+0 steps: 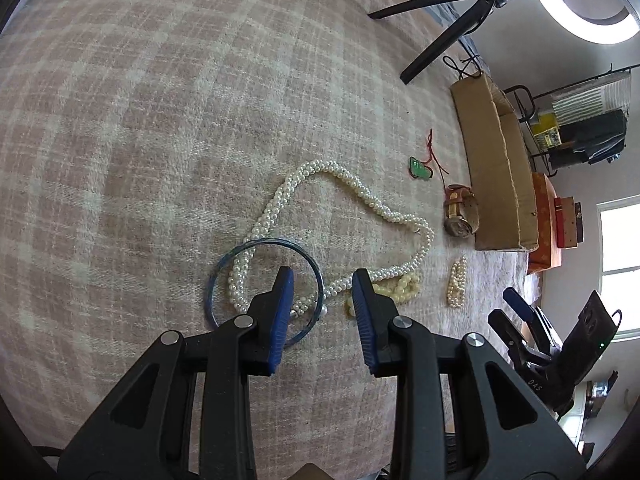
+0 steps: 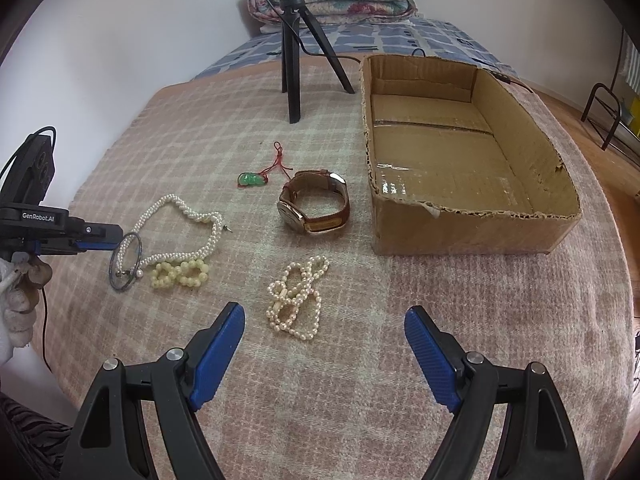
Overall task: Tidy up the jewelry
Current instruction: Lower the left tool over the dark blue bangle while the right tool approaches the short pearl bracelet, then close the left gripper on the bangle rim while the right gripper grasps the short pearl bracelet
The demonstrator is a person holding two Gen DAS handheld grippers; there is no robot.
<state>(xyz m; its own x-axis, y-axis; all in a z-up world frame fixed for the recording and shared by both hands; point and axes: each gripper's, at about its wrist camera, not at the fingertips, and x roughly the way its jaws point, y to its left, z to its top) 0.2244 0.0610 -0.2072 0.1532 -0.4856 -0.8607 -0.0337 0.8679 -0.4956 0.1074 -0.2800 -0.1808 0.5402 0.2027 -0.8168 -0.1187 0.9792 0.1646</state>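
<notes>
I have not put anything away yet, I think, because the cardboard box (image 2: 460,168) is bare inside and all the jewelry lies on the checked blanket (image 2: 440,340) outside it. The watch (image 2: 314,202) stands on its side just beside the box, on the box's left. The little green charm (image 2: 251,179) with its red string is a bit further out from the box, past the watch. The small pearl bracelet (image 2: 296,302) lies in front of the box, off its near left corner. The long pearl necklace (image 1: 340,216) is well apart from the box, and the yellow bead bracelet (image 2: 180,274) touches its end. The thin blue ring bracelet (image 1: 264,284) is the furthest thing from the box and lies over part of the necklace. My left gripper (image 1: 322,280) is right over that blue ring, with one finger inside the ring and one outside it. Its jaws are a little apart and are not pinching anything yet. My right gripper (image 2: 324,320) is wide open and holds nothing; it hangs just before the small pearl bracelet. So six things are left to go in the box, and I guess the blue ring goes first.
</notes>
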